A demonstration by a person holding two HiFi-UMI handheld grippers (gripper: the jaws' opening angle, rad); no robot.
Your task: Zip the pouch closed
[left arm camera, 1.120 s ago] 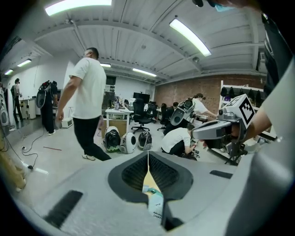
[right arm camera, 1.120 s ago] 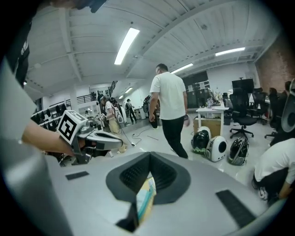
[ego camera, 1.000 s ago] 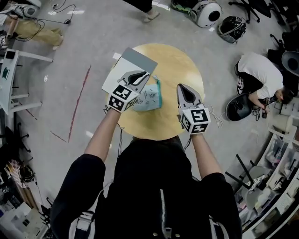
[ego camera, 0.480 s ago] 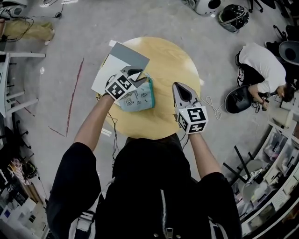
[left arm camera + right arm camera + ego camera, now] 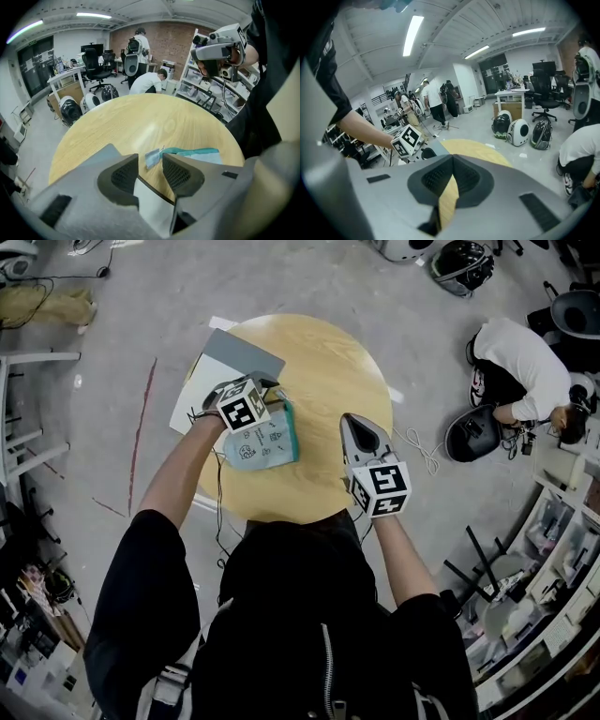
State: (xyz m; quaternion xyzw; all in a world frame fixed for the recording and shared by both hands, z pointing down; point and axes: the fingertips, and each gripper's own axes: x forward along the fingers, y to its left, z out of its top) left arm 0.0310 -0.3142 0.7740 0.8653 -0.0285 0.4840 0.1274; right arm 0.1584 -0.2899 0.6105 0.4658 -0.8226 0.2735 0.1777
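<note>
A light-blue pouch (image 5: 261,443) with a teal zipper edge (image 5: 201,151) lies on the round wooden table (image 5: 328,362). My left gripper (image 5: 270,393) points steeply down at the pouch's far corner. Its jaws have just been opening and stand open. In the left gripper view the pouch's small pale-blue end tab (image 5: 152,158) lies loose just past the fingertips of that left gripper (image 5: 150,163), with neither pad pressing on it. My right gripper (image 5: 356,423) hovers to the right of the pouch, shut and empty. In its own view the right gripper (image 5: 451,176) shows its jaws pressed together.
A grey board (image 5: 242,354) on white paper (image 5: 192,399) overhangs the table's far left edge, beside the pouch. A person (image 5: 520,362) crouches on the floor at the right, with helmets (image 5: 461,261) and a loose cord (image 5: 417,448) nearby. Shelving (image 5: 553,615) stands at the right.
My left gripper has come down from above the pouch to its far corner, tipped downward, and its jaws have parted. The right gripper has sunk a little.
</note>
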